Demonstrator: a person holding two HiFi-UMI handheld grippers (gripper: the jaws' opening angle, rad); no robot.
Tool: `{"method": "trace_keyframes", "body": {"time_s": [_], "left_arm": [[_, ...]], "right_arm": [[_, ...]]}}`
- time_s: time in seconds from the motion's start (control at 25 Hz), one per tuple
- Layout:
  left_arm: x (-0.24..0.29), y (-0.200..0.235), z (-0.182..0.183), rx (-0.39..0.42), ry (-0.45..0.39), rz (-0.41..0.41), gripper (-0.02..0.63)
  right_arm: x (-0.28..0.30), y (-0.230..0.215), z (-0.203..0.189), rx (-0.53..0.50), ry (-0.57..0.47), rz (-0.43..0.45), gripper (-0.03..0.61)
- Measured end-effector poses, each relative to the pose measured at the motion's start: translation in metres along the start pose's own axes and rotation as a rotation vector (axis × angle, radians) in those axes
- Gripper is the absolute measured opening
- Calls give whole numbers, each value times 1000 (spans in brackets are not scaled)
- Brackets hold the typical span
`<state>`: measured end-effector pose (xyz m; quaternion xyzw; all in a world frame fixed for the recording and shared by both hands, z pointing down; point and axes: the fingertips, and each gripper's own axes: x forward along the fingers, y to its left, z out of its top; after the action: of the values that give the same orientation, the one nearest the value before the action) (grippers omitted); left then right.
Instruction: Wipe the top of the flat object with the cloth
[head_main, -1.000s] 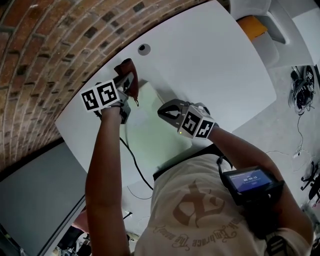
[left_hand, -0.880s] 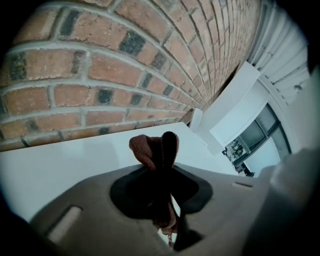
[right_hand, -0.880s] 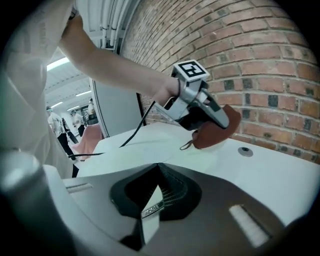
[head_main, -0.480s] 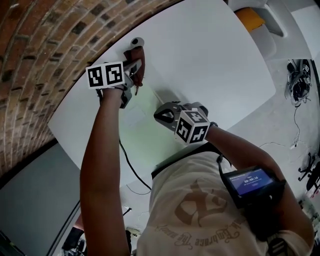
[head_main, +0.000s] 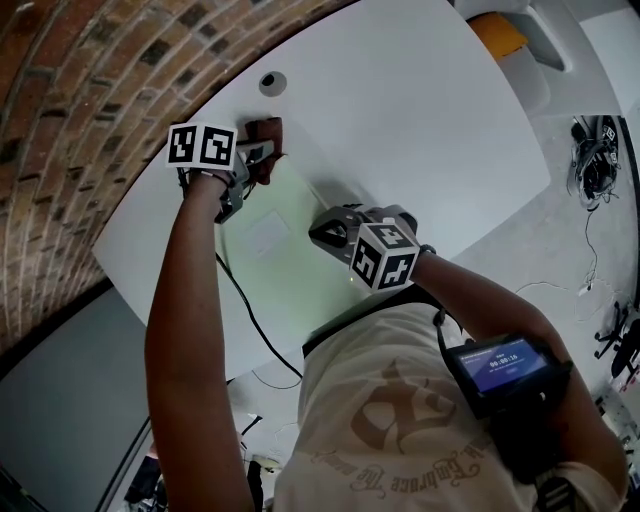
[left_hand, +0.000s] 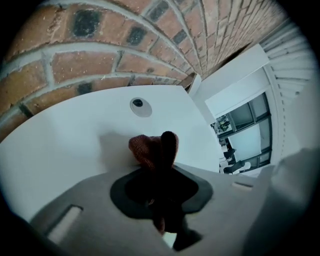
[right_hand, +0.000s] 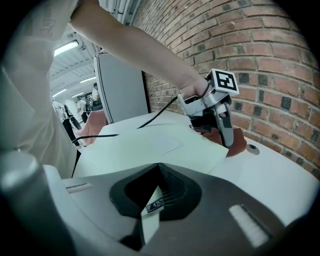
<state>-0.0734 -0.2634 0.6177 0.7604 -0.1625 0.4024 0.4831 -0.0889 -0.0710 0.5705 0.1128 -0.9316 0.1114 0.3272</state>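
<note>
Since half a second ago our left tool (head_main: 258, 152) has drawn back from the round cable port (head_main: 270, 82). The rust-brown cloth (head_main: 264, 133) pinched tight in its jaws now sits on the far corner of the pale green sheet (head_main: 290, 265), not out on the bare desk (head_main: 430, 110). We read that as the start of a fresh pass: the cloth is back on the surface we mean to wipe, with the whole sheet lying between that corner and us. Our right tool (head_main: 326, 228) has hardly shifted. Its jaws are closed on the sheet's right-hand edge, which should stop it sliding under the stroke. The sheet lies flat across the middle of the desk, one corner pointing toward the port at the far edge. A black cable (head_main: 255, 320) trails off the near edge by our left arm. Beyond the far edge runs a brick wall (head_main: 70, 90), and pale floor shows past the right-hand corner.
</note>
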Motion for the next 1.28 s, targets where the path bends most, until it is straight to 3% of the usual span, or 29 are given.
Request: {"method": "trace_keyframes", "body": {"time_s": [0.6, 0.96, 1.28], "left_arm": [[-42, 44, -55, 43, 92, 74, 74], [-89, 87, -96, -70, -16, 139, 75], [-124, 116, -127, -208, -193, 168, 74]], "right_arm": [[12, 2, -9, 15, 86, -19, 8], [12, -1, -9, 13, 117, -39, 8], [17, 3, -8, 4, 150, -68, 8]]}}
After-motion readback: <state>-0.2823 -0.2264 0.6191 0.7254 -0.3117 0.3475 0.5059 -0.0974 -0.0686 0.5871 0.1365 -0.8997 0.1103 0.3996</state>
